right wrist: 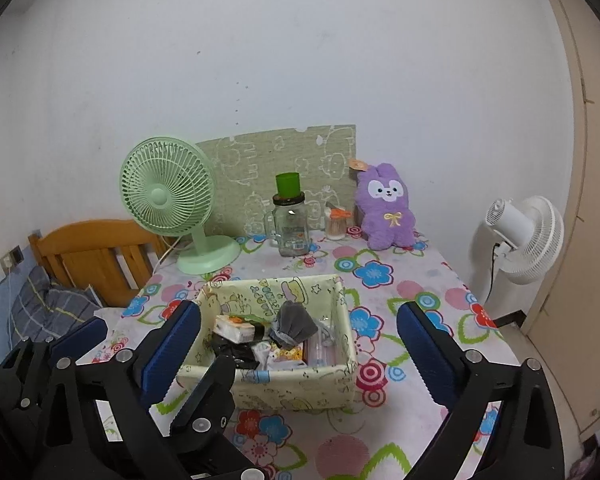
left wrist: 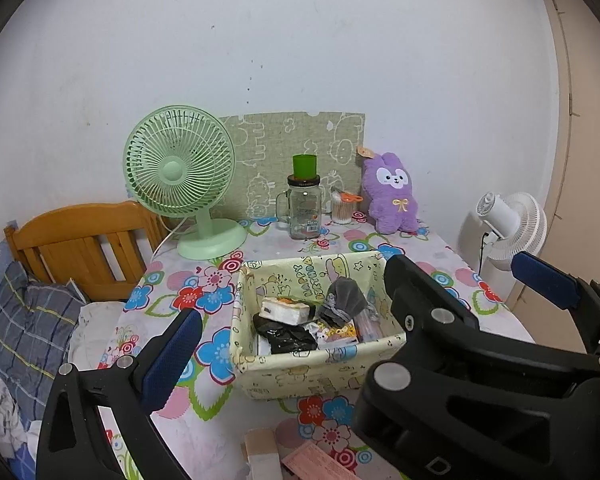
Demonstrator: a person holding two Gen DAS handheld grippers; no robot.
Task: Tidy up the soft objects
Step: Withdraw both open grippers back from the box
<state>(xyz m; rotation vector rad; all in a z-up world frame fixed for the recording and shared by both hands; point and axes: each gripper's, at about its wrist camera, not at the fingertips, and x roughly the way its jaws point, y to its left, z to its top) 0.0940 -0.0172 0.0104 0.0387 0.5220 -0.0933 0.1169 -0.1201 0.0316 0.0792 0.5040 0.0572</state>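
both tools hanging wide and empty above the desk [right wrist: 420,276]: right tool [right wrist: 300,344], left tool [left wrist: 284,320]. purple plush rabbit [right wrist: 386,210] sitting upright at the back wall, likely light and squashy; best pinching across the body. grey cloth [right wrist: 294,320] already lying in the fabric basket [right wrist: 284,384].

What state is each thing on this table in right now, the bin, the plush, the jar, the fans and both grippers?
Fabric bin: open-topped, holding a grey cloth and packets.
Purple plush bunny: upright against the wall, outside the bin.
Glass jar: upright, green cup on its lid.
Green desk fan: upright, cord attached.
White fan: standing beside the table.
Right gripper: open, empty.
Left gripper: open, empty.
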